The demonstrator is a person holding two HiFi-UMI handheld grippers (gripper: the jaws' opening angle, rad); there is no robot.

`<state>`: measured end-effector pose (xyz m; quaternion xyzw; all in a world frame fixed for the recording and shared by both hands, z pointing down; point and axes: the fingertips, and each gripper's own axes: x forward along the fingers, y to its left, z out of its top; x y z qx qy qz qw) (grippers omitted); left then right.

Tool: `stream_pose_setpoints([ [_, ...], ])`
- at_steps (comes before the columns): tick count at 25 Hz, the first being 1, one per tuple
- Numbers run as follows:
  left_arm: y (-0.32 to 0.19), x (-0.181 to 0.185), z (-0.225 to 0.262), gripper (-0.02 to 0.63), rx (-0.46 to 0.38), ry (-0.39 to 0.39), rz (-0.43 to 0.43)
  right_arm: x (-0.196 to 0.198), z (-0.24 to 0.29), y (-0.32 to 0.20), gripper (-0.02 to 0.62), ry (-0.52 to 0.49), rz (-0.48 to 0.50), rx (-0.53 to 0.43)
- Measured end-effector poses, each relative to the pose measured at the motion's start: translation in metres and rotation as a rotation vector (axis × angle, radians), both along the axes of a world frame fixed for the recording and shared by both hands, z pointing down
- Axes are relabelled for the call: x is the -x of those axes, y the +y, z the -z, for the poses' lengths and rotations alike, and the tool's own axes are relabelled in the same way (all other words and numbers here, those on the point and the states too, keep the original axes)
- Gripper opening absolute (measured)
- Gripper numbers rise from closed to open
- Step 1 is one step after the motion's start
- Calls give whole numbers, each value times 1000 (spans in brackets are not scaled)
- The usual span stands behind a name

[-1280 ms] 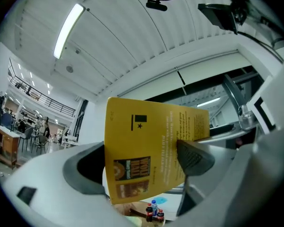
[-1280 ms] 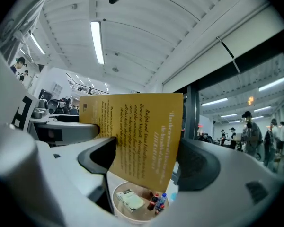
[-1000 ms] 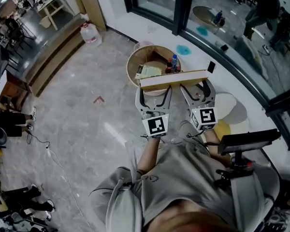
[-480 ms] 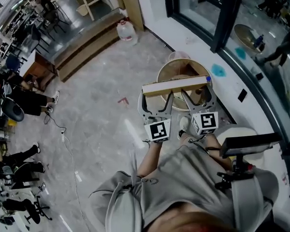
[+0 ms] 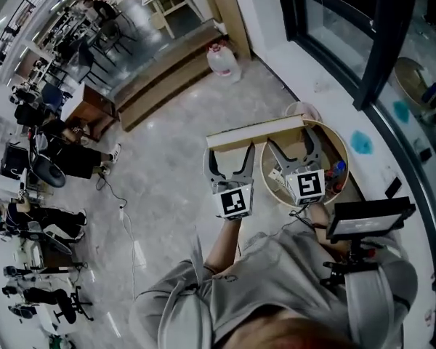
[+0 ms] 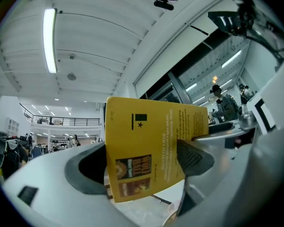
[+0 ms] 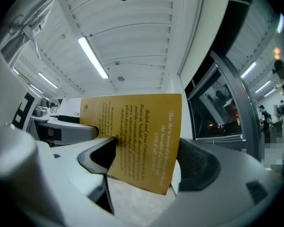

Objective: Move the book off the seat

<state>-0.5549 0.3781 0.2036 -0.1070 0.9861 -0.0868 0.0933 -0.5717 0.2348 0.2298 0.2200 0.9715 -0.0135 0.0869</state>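
- Yellow is the cover of the book (image 5: 256, 131). It hangs in the air in front of the person, page edge up, spanning from one gripper to the other.
- The left gripper (image 5: 231, 148) has one end. Its jaws are part-way closed, with one pad pressed on the cover's face and the other behind the book.
- The right gripper (image 5: 293, 141) clamps the other end the same way, its jaws kept apart only by the book between them.
- A second ago the book was out ahead, with a pale seat to its right. Now that seat is out of sight, and grey marble floor (image 5: 167, 173) lies under the book's left end.
- To me that means the lift off the seat is done and the carry is under way. What's left is choosing a spot and setting the book down.
- The round wooden tub (image 5: 333, 138), which stood beyond the book a moment ago, now sits directly under the right gripper.
- In the tub I can make out a blue-capped bottle (image 5: 338, 168) against the right wall and something pale and flat near the left. The rest is hidden by the gripper.
- A big water jug (image 5: 223, 59) stands well off by the wall.
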Motion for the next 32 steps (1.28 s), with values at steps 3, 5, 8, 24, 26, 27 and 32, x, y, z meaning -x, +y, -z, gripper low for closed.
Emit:
stream_pose_setpoints([
  [3, -4, 15, -4, 468, 0, 19, 1, 18, -7, -4, 385, 10, -2, 9],
  [5, -13, 30, -10, 468, 10, 32, -12, 31, -17, -14, 385, 36, -17, 22],
  [8, -31, 63, -16, 468, 19, 52, -60, 54, -27, -35, 385, 52, -84, 21],
  [24, -141, 131, 12, 468, -121, -37, -525, 55, 29, -136, 385, -32, -570, -110],
  [26, -146, 130, 10, 468, -112, -32, -549, 50, 25, -139, 385, -21, -596, -102],
  [27, -143, 129, 8, 468, -113, -24, -554, 48, 24, -136, 385, -13, -604, -107],
  [32, -132, 134, -17, 468, -106, 52, -553, 51, 2, -124, 385, 83, -600, -100],
])
